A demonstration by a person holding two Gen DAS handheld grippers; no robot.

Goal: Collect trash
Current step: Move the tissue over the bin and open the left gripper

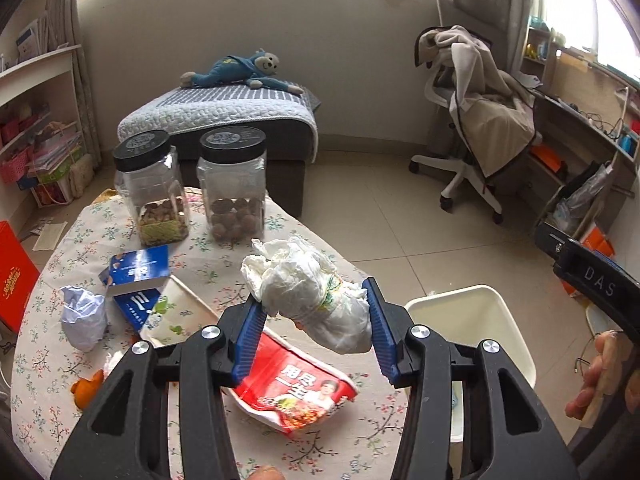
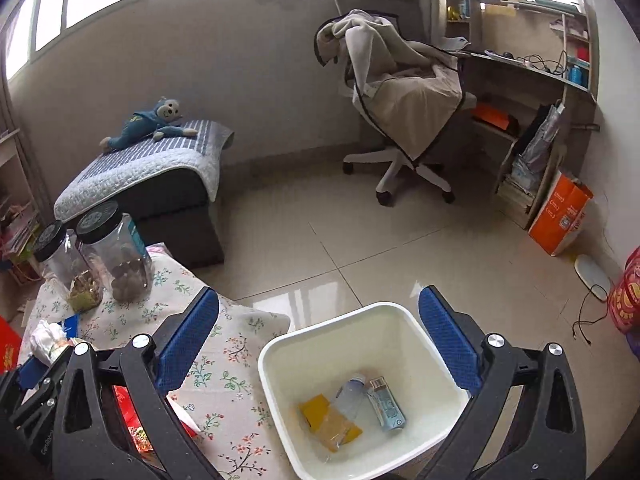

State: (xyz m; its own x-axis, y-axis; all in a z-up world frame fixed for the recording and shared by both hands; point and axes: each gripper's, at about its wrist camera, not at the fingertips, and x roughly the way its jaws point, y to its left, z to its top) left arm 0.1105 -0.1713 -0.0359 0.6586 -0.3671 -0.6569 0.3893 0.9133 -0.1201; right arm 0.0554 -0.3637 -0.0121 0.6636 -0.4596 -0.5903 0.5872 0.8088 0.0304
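My left gripper (image 1: pixel 314 312) is shut on a crumpled white wrapper wad (image 1: pixel 308 288) and holds it above the floral table (image 1: pixel 200 264), near its right edge. The wad also shows at the left of the right wrist view (image 2: pixel 46 338). A white trash bin (image 2: pixel 360 360) stands on the floor beside the table and holds a plastic bottle (image 2: pixel 352 394), a small carton (image 2: pixel 386 402) and a yellow packet (image 2: pixel 330 420). It also shows in the left wrist view (image 1: pixel 472 312). My right gripper (image 2: pixel 320 336) is open and empty above the bin.
On the table lie a red noodle packet (image 1: pixel 296 392), a crumpled pale paper (image 1: pixel 82 316), blue boxes (image 1: pixel 136 268), a paper bowl (image 1: pixel 176 316), orange peel (image 1: pixel 86 388) and two black-lidded jars (image 1: pixel 232 184). A covered ottoman (image 2: pixel 152 168) and an office chair (image 2: pixel 400 120) stand beyond.
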